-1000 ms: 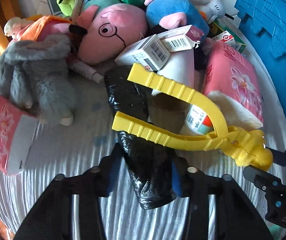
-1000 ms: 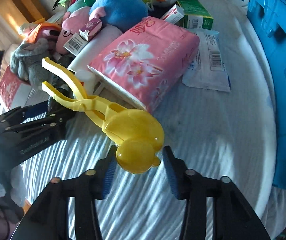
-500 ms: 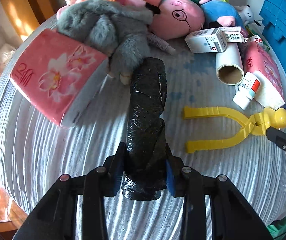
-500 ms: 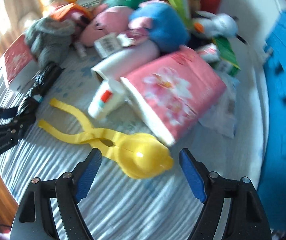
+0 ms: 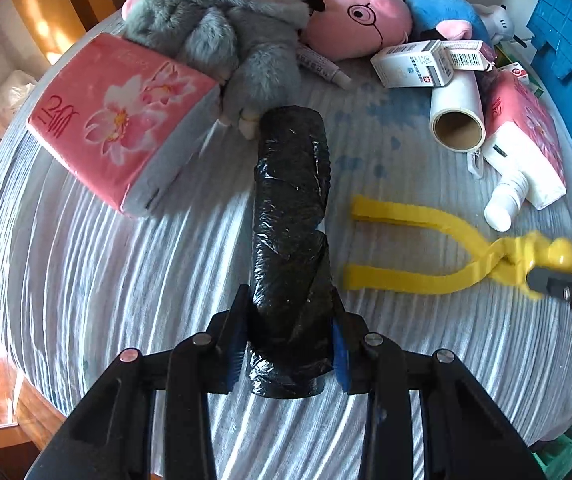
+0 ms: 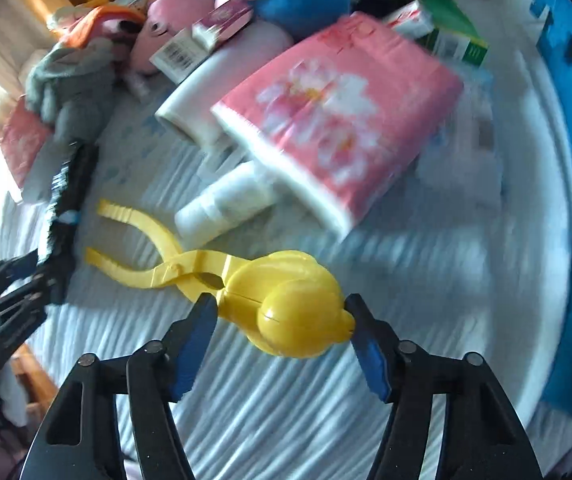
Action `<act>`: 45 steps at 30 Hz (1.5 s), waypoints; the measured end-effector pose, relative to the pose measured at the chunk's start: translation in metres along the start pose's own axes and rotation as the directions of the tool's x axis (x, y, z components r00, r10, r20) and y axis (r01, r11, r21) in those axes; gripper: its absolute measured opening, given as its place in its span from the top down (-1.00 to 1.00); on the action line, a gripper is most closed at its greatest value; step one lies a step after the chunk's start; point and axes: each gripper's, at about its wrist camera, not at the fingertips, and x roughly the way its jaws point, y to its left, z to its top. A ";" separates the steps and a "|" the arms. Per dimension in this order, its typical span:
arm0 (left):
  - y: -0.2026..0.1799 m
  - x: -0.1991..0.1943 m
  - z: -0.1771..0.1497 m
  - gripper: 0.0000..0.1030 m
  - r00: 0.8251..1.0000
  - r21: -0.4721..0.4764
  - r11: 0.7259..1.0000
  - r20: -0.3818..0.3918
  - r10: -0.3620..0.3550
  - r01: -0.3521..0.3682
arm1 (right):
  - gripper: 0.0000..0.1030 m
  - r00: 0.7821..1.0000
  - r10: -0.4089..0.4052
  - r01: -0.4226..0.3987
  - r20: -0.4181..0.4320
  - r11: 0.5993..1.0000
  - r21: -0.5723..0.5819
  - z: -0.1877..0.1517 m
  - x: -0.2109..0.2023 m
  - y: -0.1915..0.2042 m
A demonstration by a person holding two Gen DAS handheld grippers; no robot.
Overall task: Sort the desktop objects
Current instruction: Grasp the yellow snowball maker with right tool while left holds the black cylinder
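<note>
1. Left wrist view: the left gripper (image 5: pixel 289 344) is clamped tight on the near end of a black plastic roll (image 5: pixel 291 208), which reaches away from the jaws across the striped cloth (image 5: pixel 126 280). Taking that roll as the landmark: a pink tissue pack (image 5: pixel 122 120) lies to its left, a grey plush toy (image 5: pixel 226 40) sits just beyond its far end, and the yellow duck-shaped tongs toy (image 5: pixel 445 248) lies to its right with its two handles spread toward the roll.
2. Same view, beyond the roll: a pink pig plush (image 5: pixel 357 20), medicine boxes (image 5: pixel 413 64) and a cardboard-cored white roll (image 5: pixel 457 116) are heaped together, unsorted.
3. Right wrist view: the right gripper (image 6: pixel 282 320) straddles the yellow toy's round head, its jaws closing; the pads look at or just off the plastic, and motion blur stops me telling which. The black roll is at the left edge, well left of that toy.
4. Progress, as I judge it: early. Two items are in hand or nearly so; the pile remains, and no sorted group is visible.
</note>
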 end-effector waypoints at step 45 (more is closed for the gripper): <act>-0.024 -0.112 0.069 0.34 0.985 0.056 0.998 0.167 -0.047 0.038 | 0.40 0.988 -0.025 0.061 0.154 0.971 -0.232 0.009 -0.053 0.073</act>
